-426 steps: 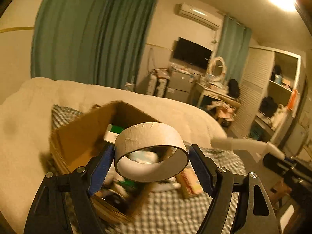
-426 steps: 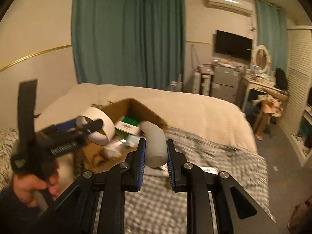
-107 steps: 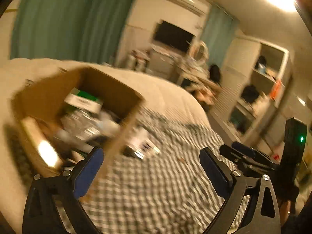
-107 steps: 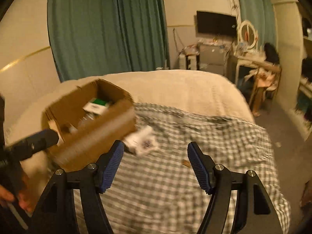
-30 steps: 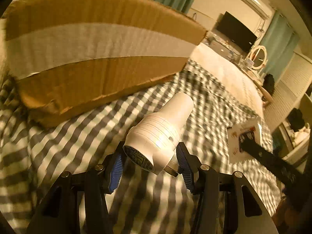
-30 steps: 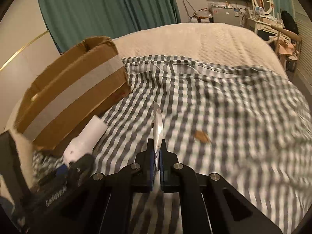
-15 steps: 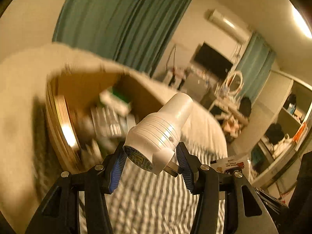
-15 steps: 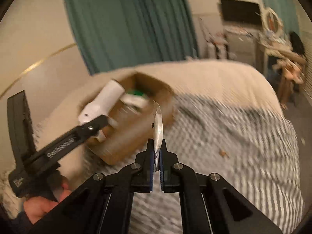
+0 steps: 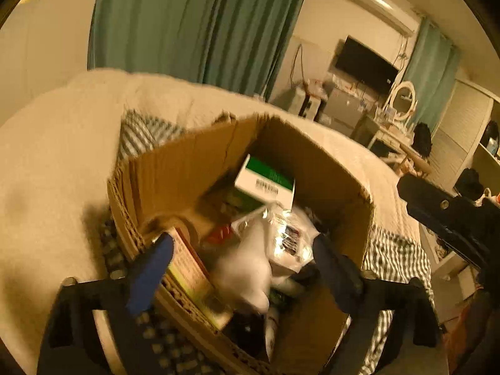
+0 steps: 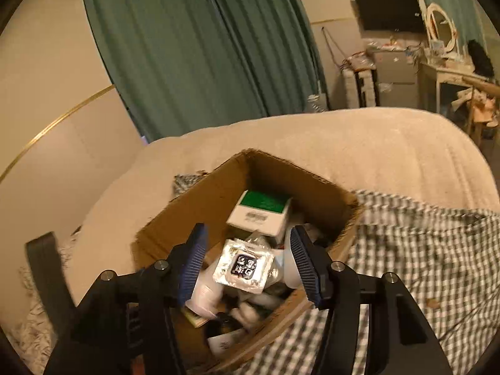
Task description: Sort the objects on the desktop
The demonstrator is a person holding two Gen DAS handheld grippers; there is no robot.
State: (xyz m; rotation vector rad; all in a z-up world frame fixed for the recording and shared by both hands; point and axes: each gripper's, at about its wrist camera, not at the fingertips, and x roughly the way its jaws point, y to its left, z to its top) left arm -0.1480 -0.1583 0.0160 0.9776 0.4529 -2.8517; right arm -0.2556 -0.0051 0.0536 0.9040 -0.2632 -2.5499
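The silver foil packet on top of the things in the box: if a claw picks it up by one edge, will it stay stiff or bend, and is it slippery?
The foil packet looks thin and crinkled, so it would probably bend or droop. Its shiny surface suggests it may slip in a loose grip. It lies flat on the pile in the cardboard box, so it seems light.

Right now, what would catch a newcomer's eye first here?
The open cardboard box on the bed, crammed with clutter, sits directly below both open tools. A shiny foil packet lies on top of the pile, with a green-and-white carton behind it. Teal curtains fill the back wall.
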